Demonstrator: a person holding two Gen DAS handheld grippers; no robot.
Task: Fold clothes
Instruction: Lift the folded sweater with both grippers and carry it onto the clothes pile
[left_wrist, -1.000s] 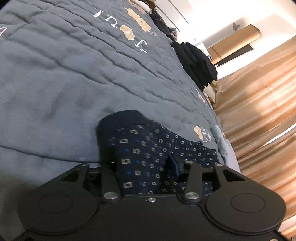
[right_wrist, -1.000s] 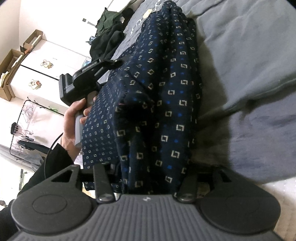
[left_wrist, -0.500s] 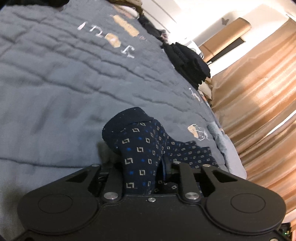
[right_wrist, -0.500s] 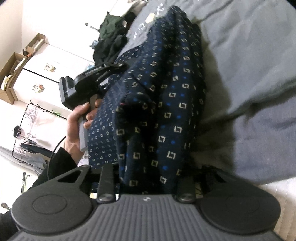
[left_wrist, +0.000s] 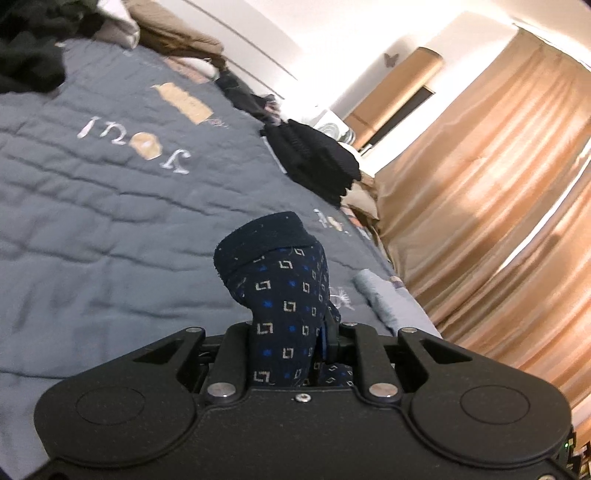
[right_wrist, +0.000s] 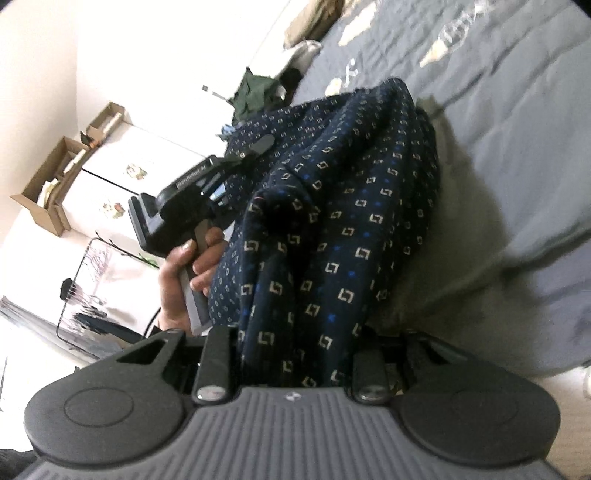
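Since the earlier frame the navy patterned garment (right_wrist: 332, 236) is lifted higher off the grey quilt (left_wrist: 96, 236), bunched between both grippers. The left gripper (left_wrist: 291, 332) and right gripper (right_wrist: 295, 354) are clamped on its cloth, their jaws closed in.
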